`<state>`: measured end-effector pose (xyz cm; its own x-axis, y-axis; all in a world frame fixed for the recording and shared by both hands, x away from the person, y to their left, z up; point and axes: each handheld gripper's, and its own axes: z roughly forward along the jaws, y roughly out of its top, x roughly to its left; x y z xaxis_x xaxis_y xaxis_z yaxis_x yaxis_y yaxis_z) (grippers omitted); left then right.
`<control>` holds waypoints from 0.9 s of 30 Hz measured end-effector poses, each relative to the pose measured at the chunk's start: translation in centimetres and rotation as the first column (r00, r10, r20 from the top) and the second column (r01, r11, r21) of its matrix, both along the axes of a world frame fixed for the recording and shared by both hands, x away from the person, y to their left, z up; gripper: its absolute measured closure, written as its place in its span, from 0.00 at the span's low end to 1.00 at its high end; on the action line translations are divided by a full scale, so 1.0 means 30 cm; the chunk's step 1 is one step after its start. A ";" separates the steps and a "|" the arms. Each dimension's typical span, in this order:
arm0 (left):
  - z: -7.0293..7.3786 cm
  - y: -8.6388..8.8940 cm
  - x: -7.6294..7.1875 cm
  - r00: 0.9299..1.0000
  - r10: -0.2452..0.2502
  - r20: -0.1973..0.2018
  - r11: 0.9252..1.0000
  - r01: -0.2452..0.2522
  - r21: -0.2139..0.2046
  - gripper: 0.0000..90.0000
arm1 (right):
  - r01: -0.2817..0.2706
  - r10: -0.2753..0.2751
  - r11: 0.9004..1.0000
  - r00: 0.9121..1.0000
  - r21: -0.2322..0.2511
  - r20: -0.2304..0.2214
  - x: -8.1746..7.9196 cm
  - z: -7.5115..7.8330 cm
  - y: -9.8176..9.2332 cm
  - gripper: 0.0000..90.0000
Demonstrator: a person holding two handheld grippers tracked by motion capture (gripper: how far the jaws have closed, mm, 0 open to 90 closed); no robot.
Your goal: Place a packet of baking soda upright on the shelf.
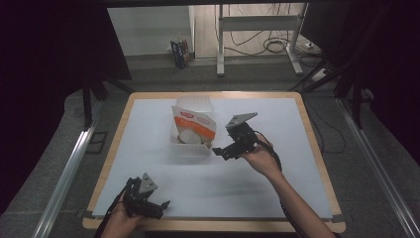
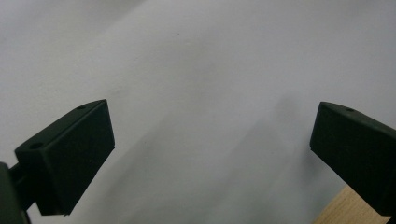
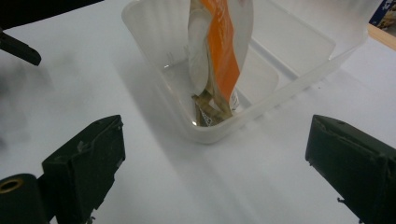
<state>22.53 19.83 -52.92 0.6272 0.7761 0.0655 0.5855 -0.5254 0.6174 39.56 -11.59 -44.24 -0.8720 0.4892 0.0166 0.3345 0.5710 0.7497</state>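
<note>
Nearest us, we keep the left gripper (image 1: 159,204) low by the table's (image 1: 277,188) front edge, jaws spread, holding nothing, probably parked. Ahead sits the clear tub (image 3: 299,46), an orange-and-white packet (image 3: 219,42) upright inside. Just right of the tub, the right gripper (image 1: 220,151) points at it, jaws spread; nothing lies between.

bright lit table (image 1: 277,188), dark surroundings, soft blurry shadows.

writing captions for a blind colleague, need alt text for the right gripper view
A clear plastic container sits on a white table with an orange and white packet standing upright inside it. The right gripper faces it from just short of its near corner, its two black jaws wide apart with nothing between them.
</note>
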 end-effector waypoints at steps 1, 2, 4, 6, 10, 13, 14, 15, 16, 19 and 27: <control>0.000 0.000 0.000 1.000 0.000 0.000 1.000 0.000 0.000 0.00 | 0.002 -0.002 1.000 1.000 0.000 0.001 -0.002 -0.003 -0.005 0.05; 0.000 0.000 0.000 1.000 0.000 0.000 1.000 0.000 0.001 0.00 | 0.004 -0.004 1.000 1.000 -0.002 0.000 -0.004 -0.006 -0.007 0.05; 0.000 0.000 -0.001 1.000 -0.001 0.001 1.000 0.001 0.001 0.00 | 0.010 -0.009 1.000 1.000 -0.017 0.011 -0.008 -0.008 -0.014 0.05; 0.000 0.000 0.000 1.000 -0.001 0.001 1.000 0.001 0.001 0.00 | 0.017 -0.017 1.000 1.000 -0.019 0.017 -0.014 -0.010 -0.022 0.05; 0.000 0.000 -0.001 1.000 -0.002 0.002 1.000 0.002 0.002 0.00 | 0.020 -0.019 1.000 1.000 -0.019 0.018 -0.028 -0.014 -0.038 0.05; 0.001 0.000 -0.001 1.000 -0.002 0.002 1.000 0.002 0.002 0.00 | 0.017 -0.016 1.000 1.000 -0.017 0.024 -0.039 -0.013 -0.045 0.05; 0.001 0.000 -0.001 1.000 -0.002 0.002 1.000 0.002 0.002 0.00 | 0.016 -0.016 1.000 1.000 -0.017 0.025 -0.044 -0.012 -0.047 0.05; 0.001 0.000 -0.001 1.000 -0.003 0.003 1.000 0.003 0.002 0.00 | 0.015 -0.015 1.000 1.000 -0.017 0.026 -0.048 -0.010 -0.050 0.05; 0.001 -0.001 -0.002 1.000 -0.003 0.003 1.000 0.003 0.002 0.00 | 0.014 -0.014 1.000 1.000 -0.016 0.027 -0.052 -0.010 -0.052 0.05; 0.000 0.000 -0.002 1.000 -0.004 0.005 1.000 0.004 0.001 0.00 | 0.017 -0.016 1.000 0.999 -0.012 0.032 -0.064 -0.007 -0.060 0.05; 0.001 0.001 -0.002 1.000 -0.004 0.006 1.000 0.004 -0.001 0.00 | 0.043 -0.043 0.999 0.999 0.010 0.032 -0.093 0.000 -0.094 0.00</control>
